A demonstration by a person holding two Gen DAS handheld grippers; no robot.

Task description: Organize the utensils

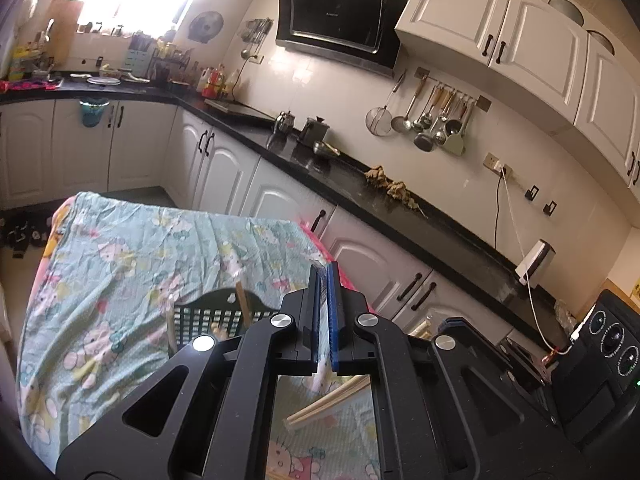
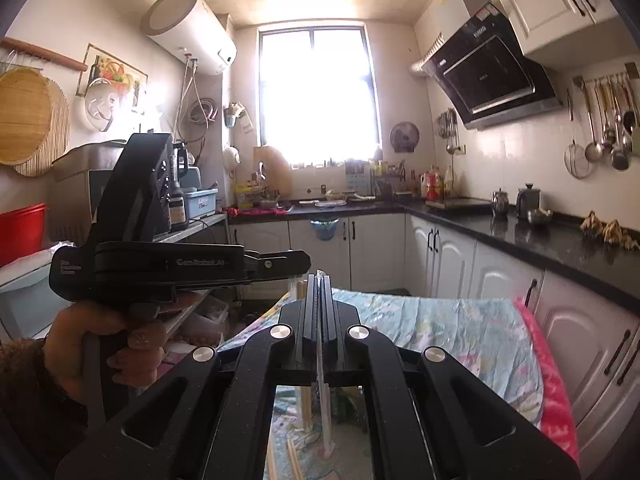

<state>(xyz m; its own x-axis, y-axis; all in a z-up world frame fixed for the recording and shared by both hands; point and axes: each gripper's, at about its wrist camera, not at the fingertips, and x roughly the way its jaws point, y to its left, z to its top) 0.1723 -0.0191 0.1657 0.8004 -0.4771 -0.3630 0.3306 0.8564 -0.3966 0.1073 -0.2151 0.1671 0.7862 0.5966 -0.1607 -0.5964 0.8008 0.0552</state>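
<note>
Tablecloth (image 1: 132, 256) pale teal, cartoon-cat print; pink edge. Basket (image 1: 208, 312) black lattice. Chopsticks (image 1: 320, 404) pale, perhaps wood. Left claw (image 1: 324, 280) pads blue.

Place: home kitchen, lived-in, daylight coming in through the window (image 2: 318, 92)
Cooking gear: black range hood (image 1: 340, 20) hanging on the tiled wall, induction plate sitting under it
Storage: white cabinets (image 1: 500, 28) running above and below a black countertop (image 1: 360, 188)
Wall rail: ladles and a strainer (image 1: 428, 116) hanging from hooks
Extras: water heater (image 2: 188, 30) mounted high, bottles and jars crowding the far counter, kettle and pot standing by
Bench: covered with a cartoon-print cloth (image 1: 120, 248), sitting mid-room
</note>
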